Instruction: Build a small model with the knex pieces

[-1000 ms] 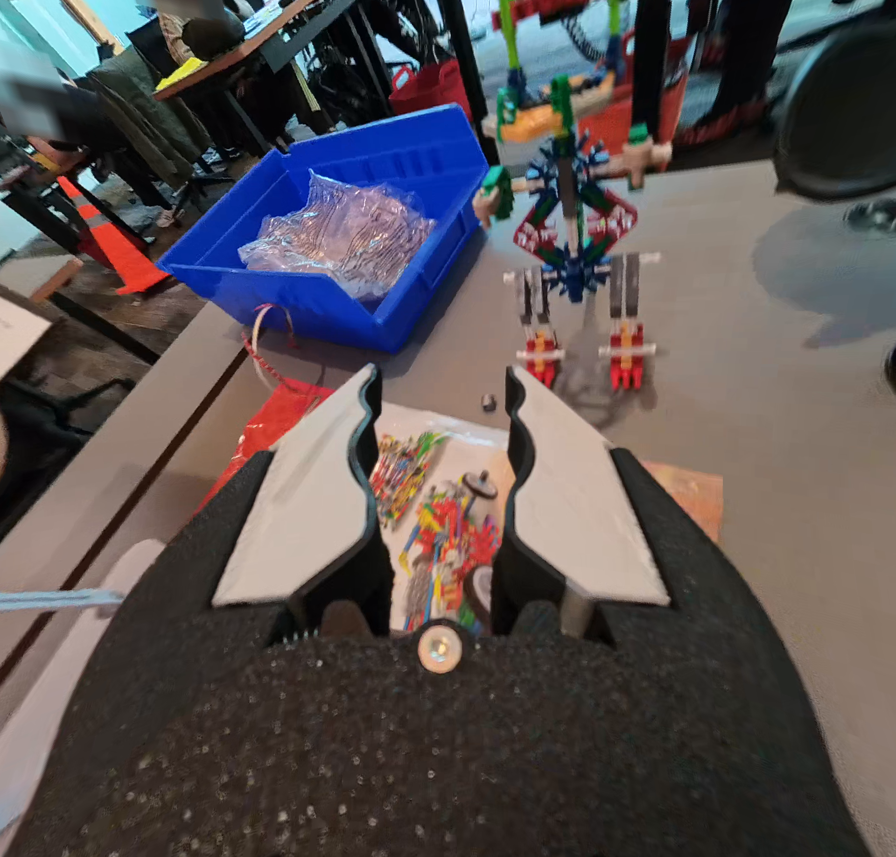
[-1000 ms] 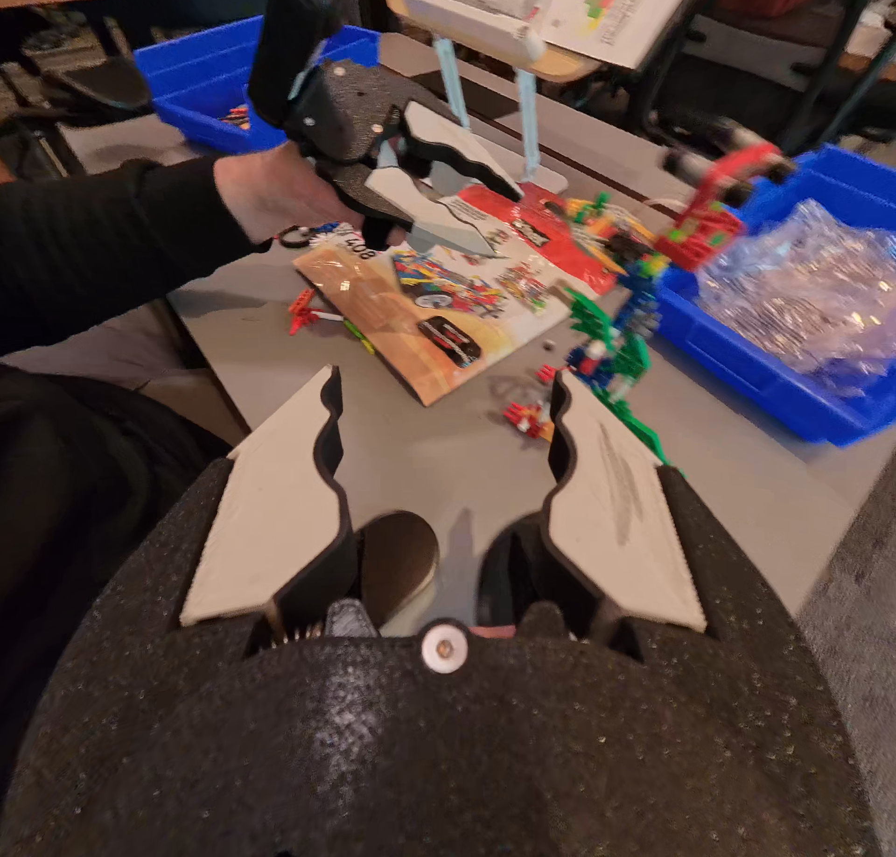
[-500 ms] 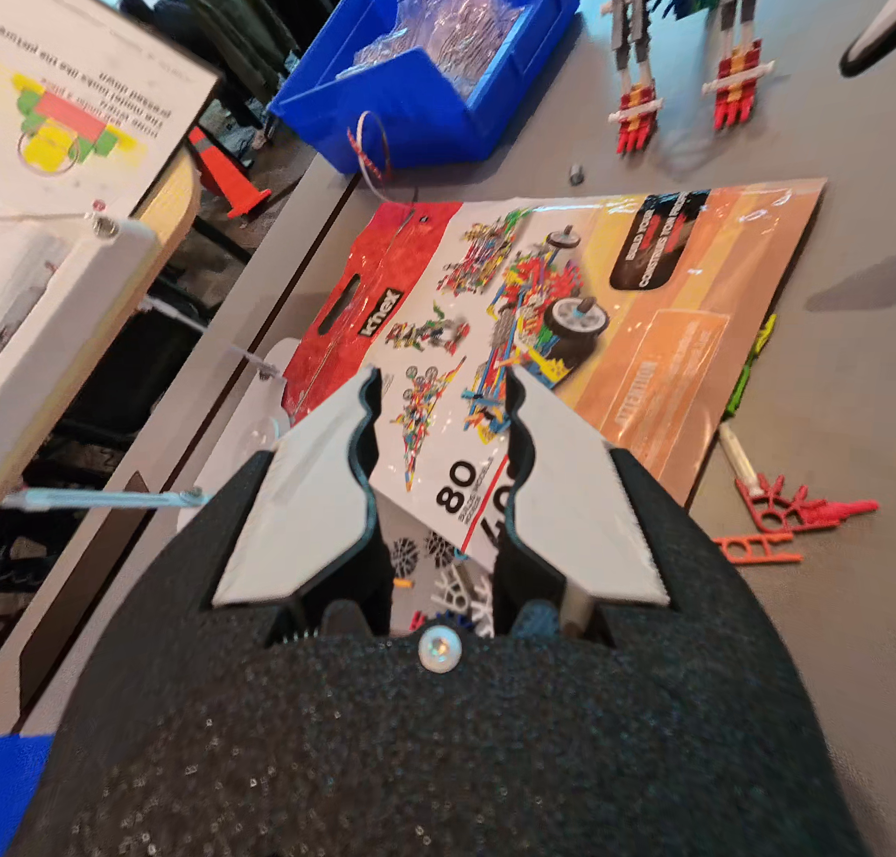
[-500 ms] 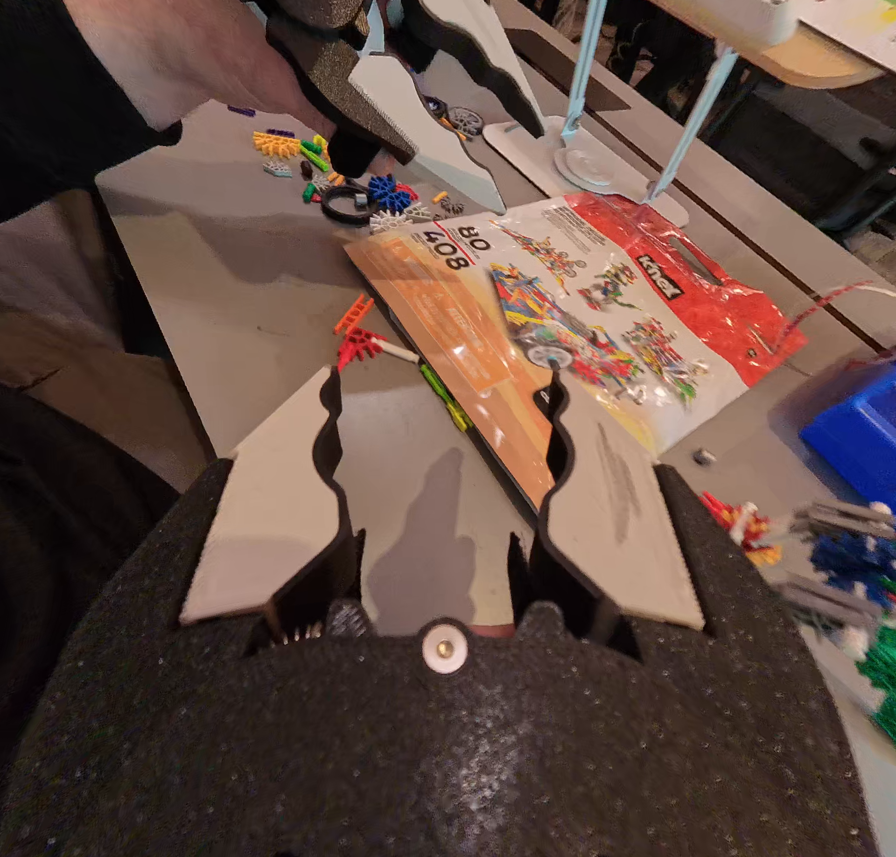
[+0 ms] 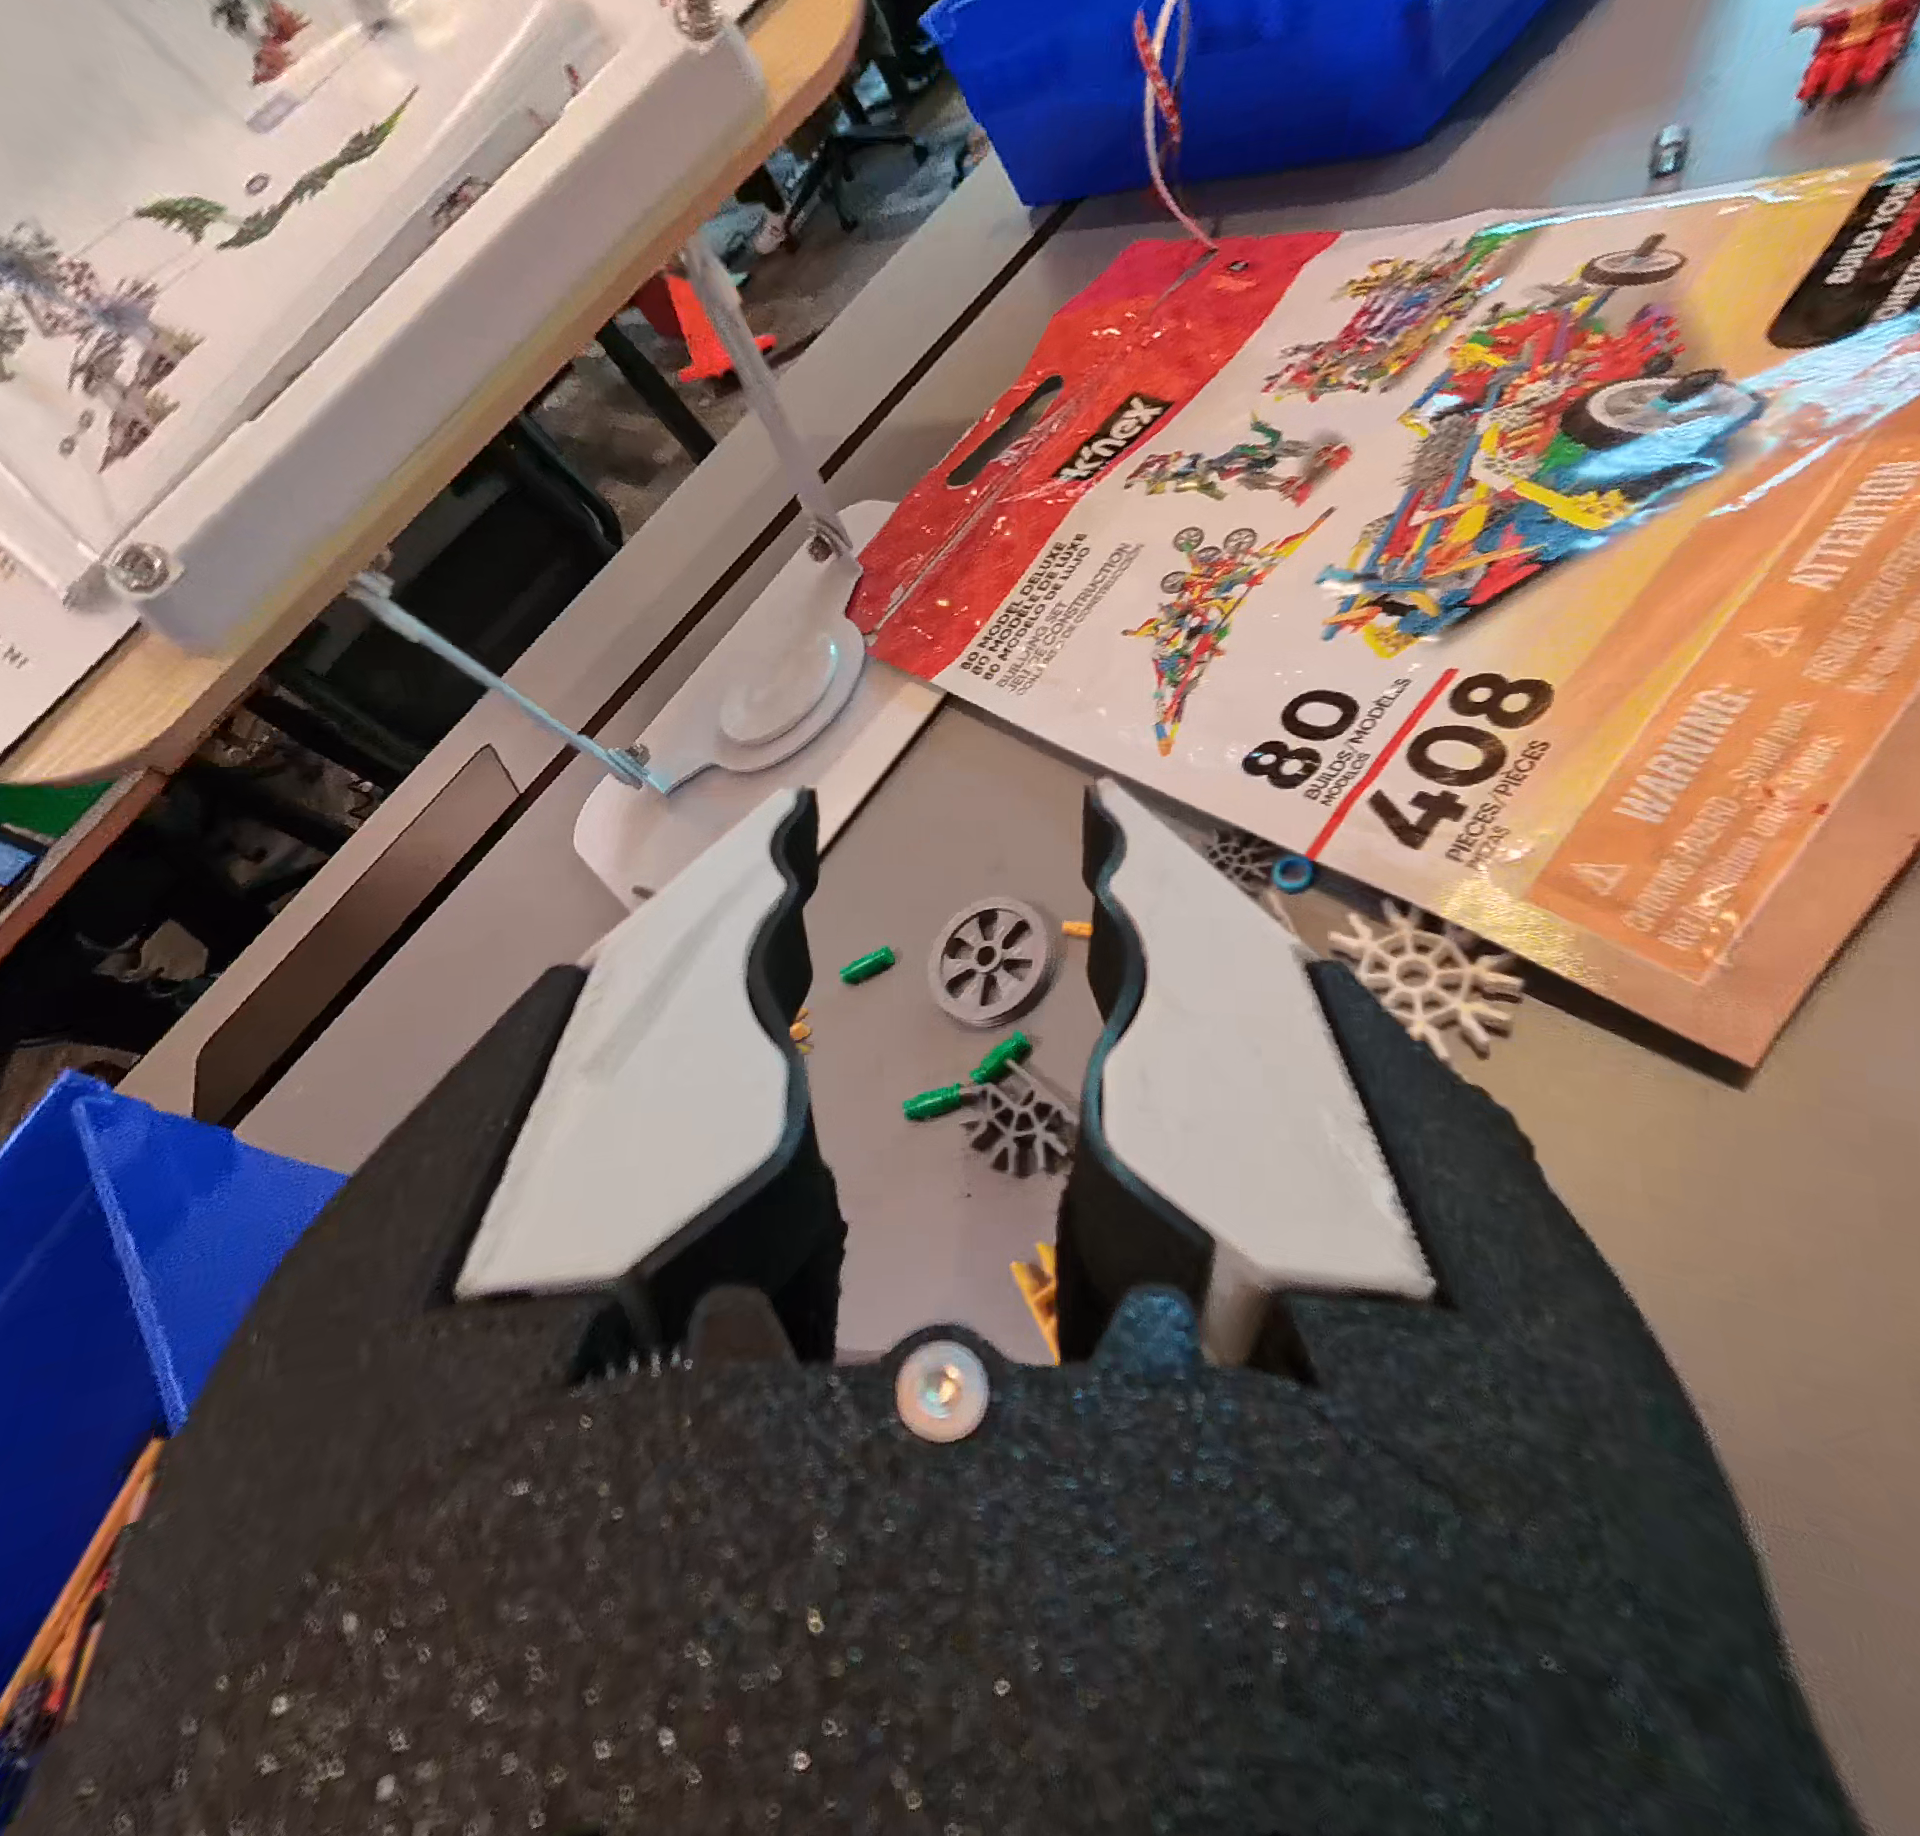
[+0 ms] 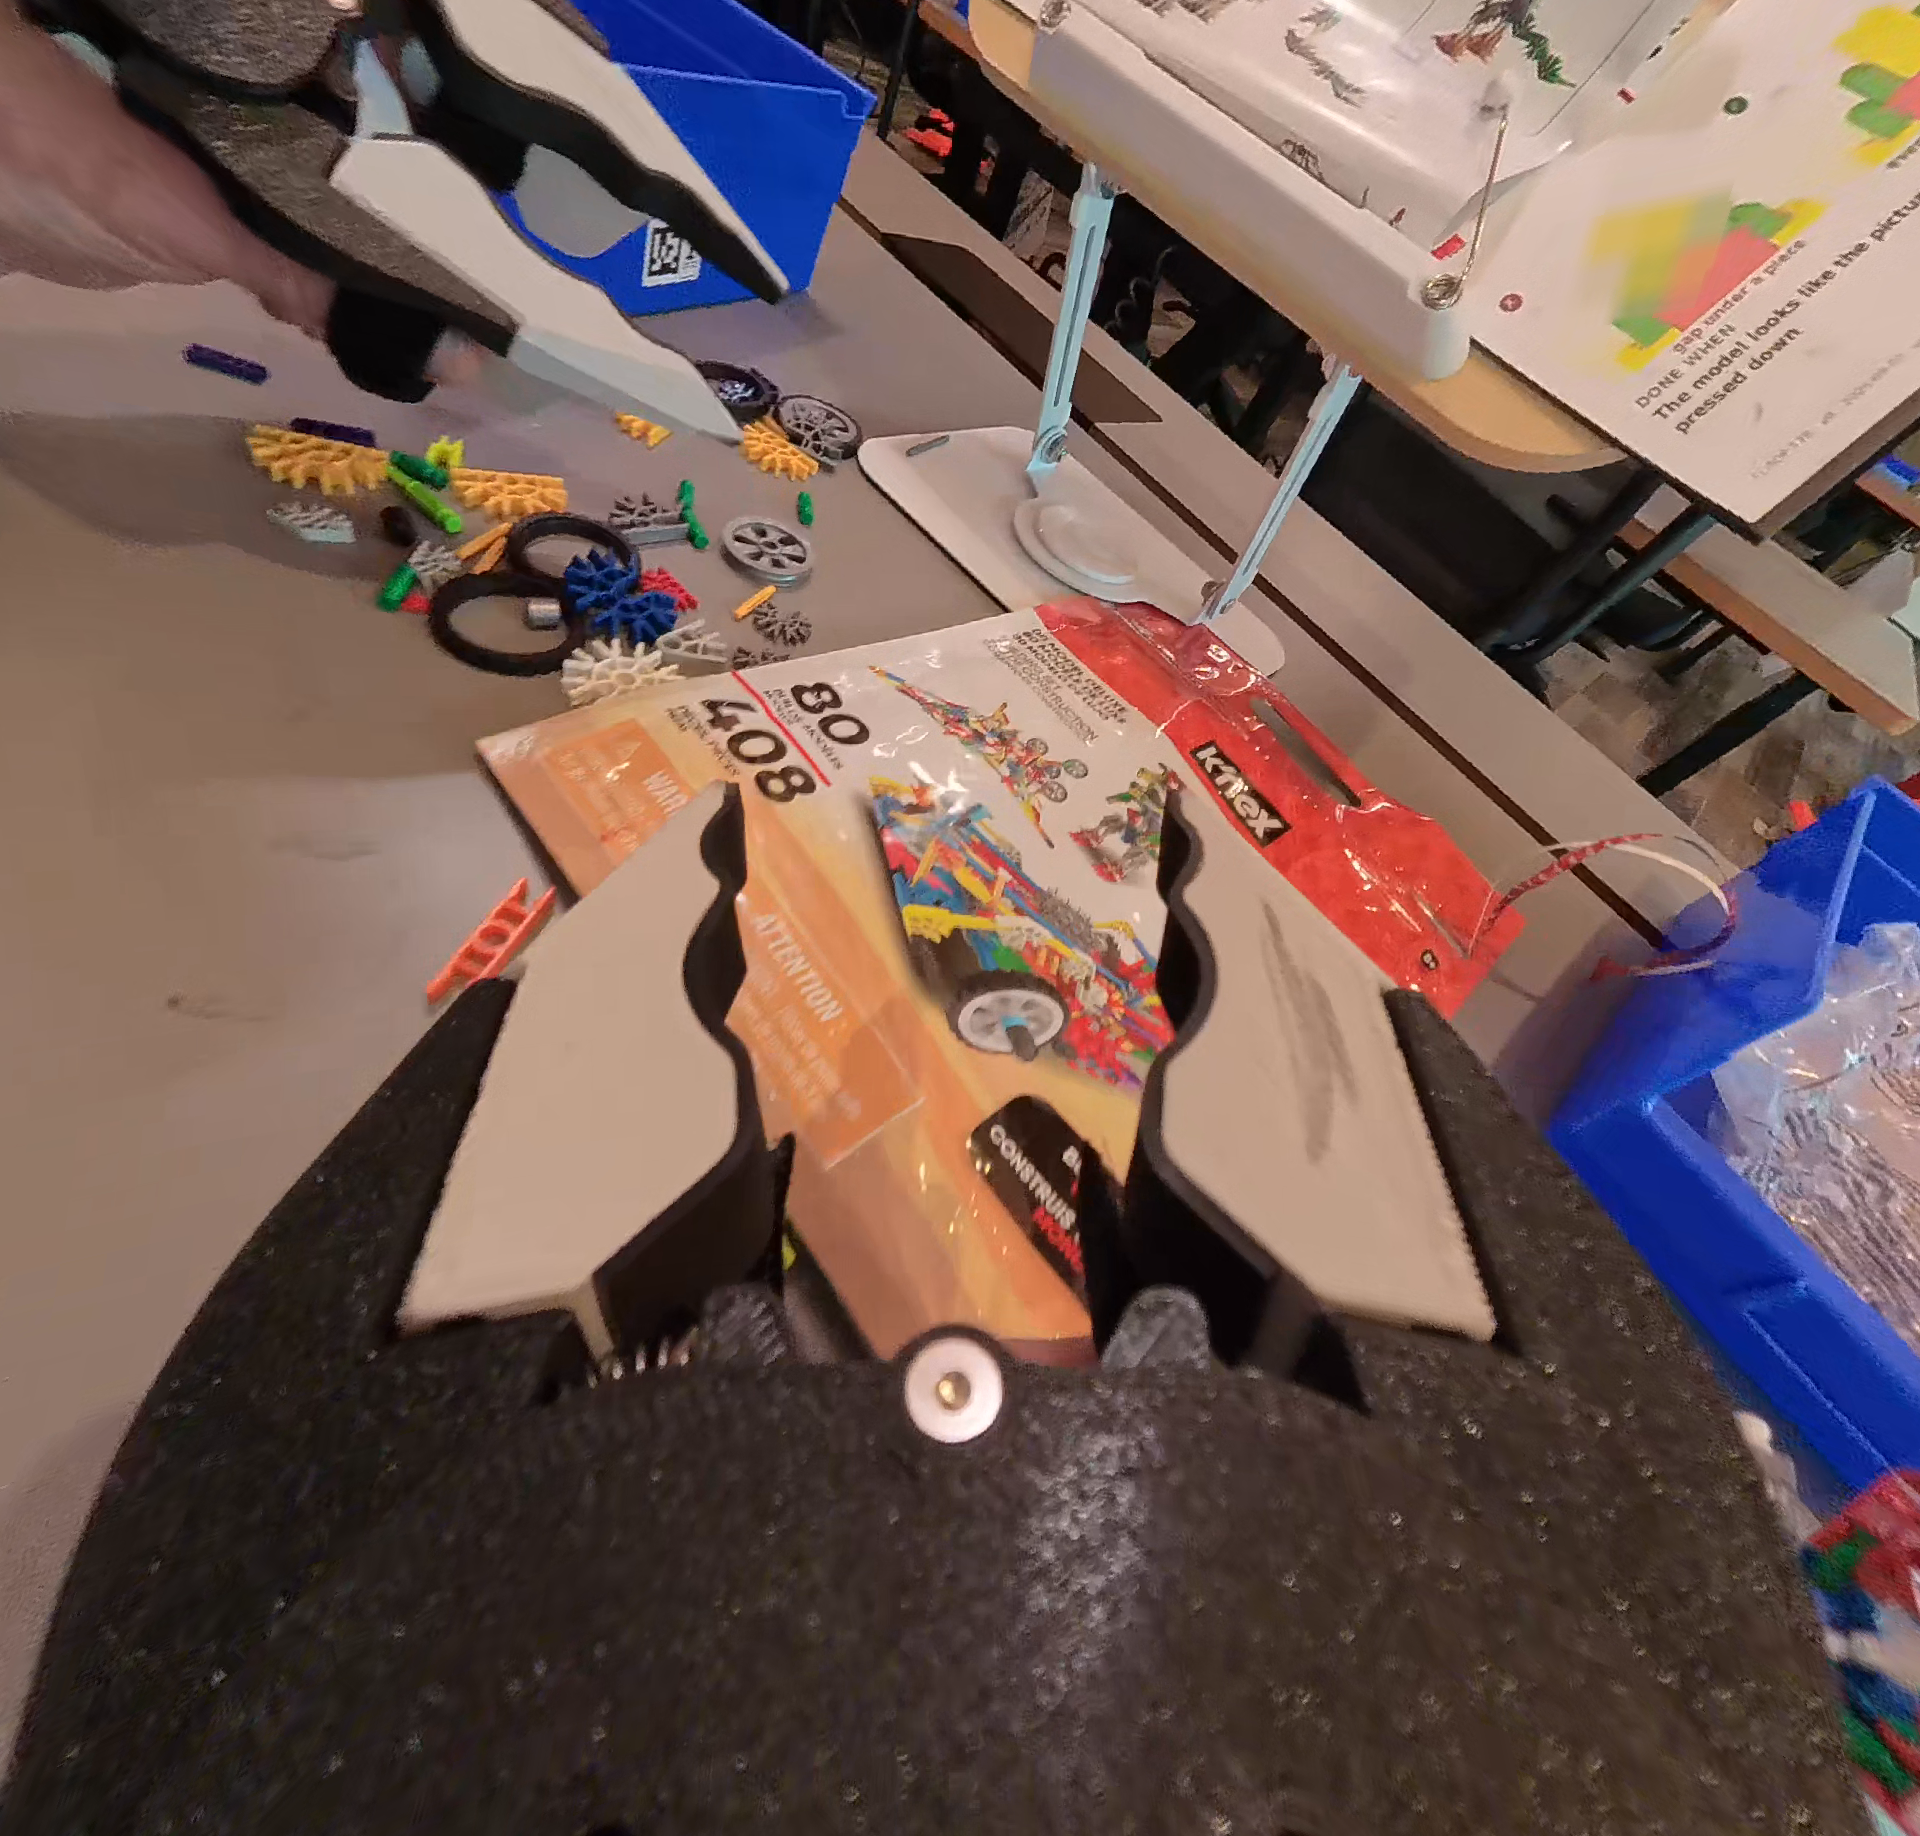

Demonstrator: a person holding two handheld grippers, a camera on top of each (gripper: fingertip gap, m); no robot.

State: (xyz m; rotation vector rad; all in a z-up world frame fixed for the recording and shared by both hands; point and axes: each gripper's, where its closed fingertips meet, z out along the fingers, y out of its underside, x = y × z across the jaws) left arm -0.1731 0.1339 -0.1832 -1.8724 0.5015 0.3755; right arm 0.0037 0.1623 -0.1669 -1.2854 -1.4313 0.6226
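we hold the left hand-held gripper apart over a grey wheel on the table — the right hand-held gripper, apart too, empty above the printed bag

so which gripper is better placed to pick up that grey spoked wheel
Left. The left gripper is open directly over the grey spoked wheel; the right gripper hangs over the printed bag.

Left gripper hangs with its two pale fingers spread apart, nothing between them, tips angled down and forward. From the right wrist view the same tool shows up ahead and to the left, gripped by a hand. Right gripper sits jaws wide, empty, tilted downward.
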